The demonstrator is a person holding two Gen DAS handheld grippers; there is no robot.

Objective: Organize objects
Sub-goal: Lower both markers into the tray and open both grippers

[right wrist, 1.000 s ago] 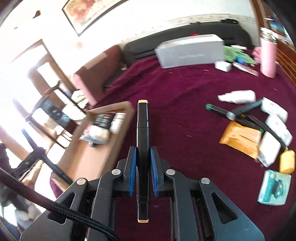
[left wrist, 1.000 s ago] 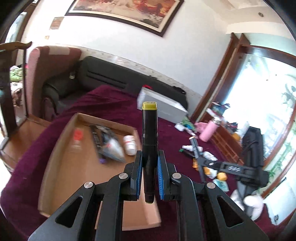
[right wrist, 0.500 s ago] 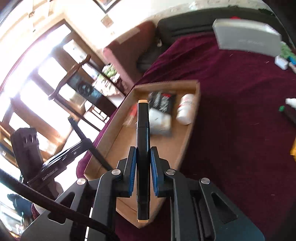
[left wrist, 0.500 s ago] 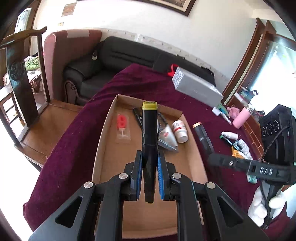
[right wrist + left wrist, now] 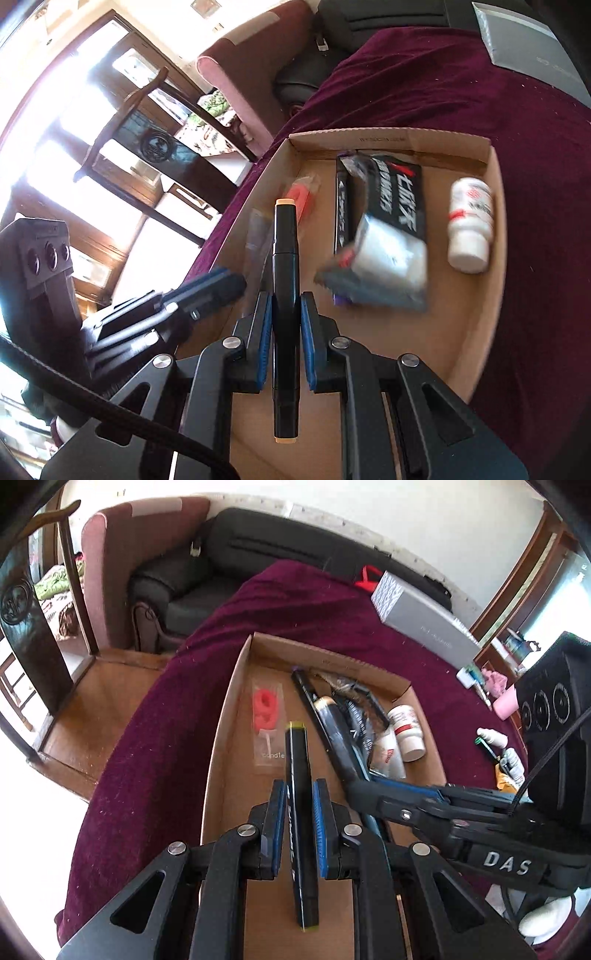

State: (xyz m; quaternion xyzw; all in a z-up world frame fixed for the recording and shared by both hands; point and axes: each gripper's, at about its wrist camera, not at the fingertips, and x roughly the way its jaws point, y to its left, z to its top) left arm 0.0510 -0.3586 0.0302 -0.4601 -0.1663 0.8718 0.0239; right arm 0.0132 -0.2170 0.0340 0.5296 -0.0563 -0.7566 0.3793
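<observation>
My left gripper is shut on a black marker with yellow ends, which hangs over the near half of an open cardboard tray. My right gripper is shut on a black marker with tan ends, also above the tray. The two grippers are side by side: the right one reaches in from the right in the left wrist view, and the left one shows at the left in the right wrist view. Both point steeply down.
In the tray lie a red candle pack, a black snack packet, a white bottle and a crumpled wrapper. A grey box and small items sit on the maroon cloth. Sofa and chair stand behind.
Both grippers have swung over to the tray and tipped downward, each still holding its marker. The right one came across from the scattered items on the cloth.
</observation>
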